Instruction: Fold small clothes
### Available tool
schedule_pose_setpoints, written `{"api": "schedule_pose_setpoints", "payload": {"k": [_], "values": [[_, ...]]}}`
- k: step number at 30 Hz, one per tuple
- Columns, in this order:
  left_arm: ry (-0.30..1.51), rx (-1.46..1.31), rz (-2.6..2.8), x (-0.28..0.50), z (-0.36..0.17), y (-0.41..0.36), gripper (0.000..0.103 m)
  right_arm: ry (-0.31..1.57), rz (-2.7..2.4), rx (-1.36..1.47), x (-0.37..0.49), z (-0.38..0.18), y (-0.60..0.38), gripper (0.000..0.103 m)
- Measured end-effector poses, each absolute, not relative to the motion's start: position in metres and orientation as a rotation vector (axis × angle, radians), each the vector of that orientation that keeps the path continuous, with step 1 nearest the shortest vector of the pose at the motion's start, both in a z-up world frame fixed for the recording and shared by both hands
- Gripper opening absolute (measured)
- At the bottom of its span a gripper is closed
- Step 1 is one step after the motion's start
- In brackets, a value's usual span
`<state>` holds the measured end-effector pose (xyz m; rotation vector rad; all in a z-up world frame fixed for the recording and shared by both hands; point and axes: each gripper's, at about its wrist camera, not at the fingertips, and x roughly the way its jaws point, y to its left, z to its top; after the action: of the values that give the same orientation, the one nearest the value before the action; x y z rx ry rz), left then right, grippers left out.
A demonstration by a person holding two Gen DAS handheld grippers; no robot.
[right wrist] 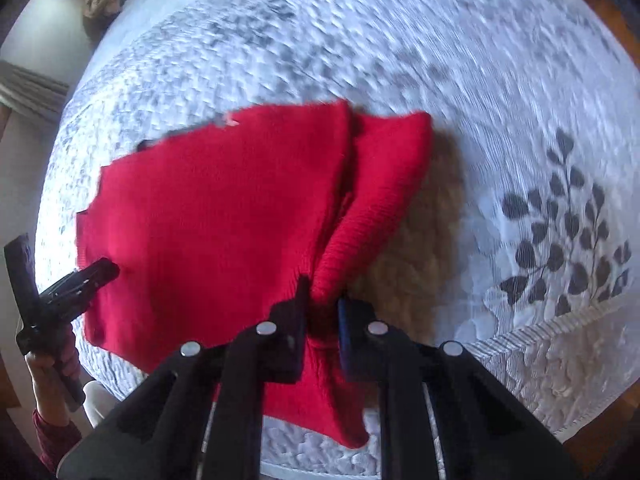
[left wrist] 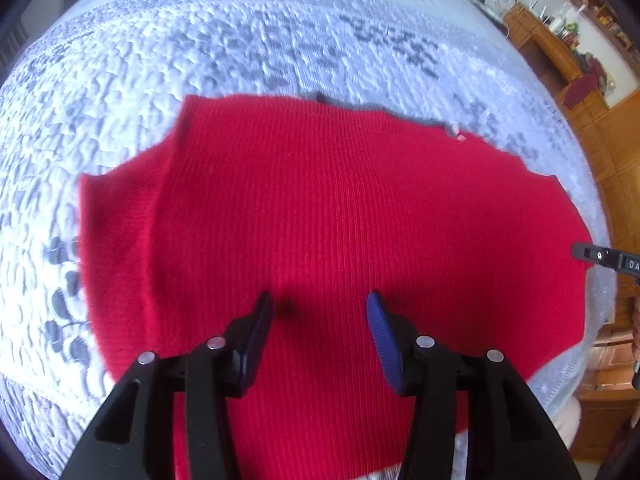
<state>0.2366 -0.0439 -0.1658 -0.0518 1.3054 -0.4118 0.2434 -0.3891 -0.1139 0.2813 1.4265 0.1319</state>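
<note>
One garment: red knit top point(left wrist: 320, 208) spread on the quilted bed point(left wrist: 200, 40).
Left tongs point(left wrist: 320, 308): spread, hovering over it.
Right tongs point(right wrist: 322, 304): pinching its bunched, lifted edge.

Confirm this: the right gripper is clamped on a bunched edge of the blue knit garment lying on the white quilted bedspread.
One thing is wrong: the garment is red, not blue, as the right wrist view shows. The rest holds: the right gripper is clamped on its bunched edge, over the white quilted bedspread.
</note>
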Motion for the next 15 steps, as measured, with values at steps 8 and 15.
{"api": "schedule_pose_setpoints", "payload": {"k": [8,15], "values": [[1.285,-0.202,-0.521,0.221,-0.151,0.003,0.049,1.373,0.32,0.18,0.271,-0.07,-0.286,0.011],[1.324,-0.2,-0.516,0.221,-0.171,0.016,0.049,1.444,0.45,0.083,0.279,-0.098,-0.194,0.018]]}}
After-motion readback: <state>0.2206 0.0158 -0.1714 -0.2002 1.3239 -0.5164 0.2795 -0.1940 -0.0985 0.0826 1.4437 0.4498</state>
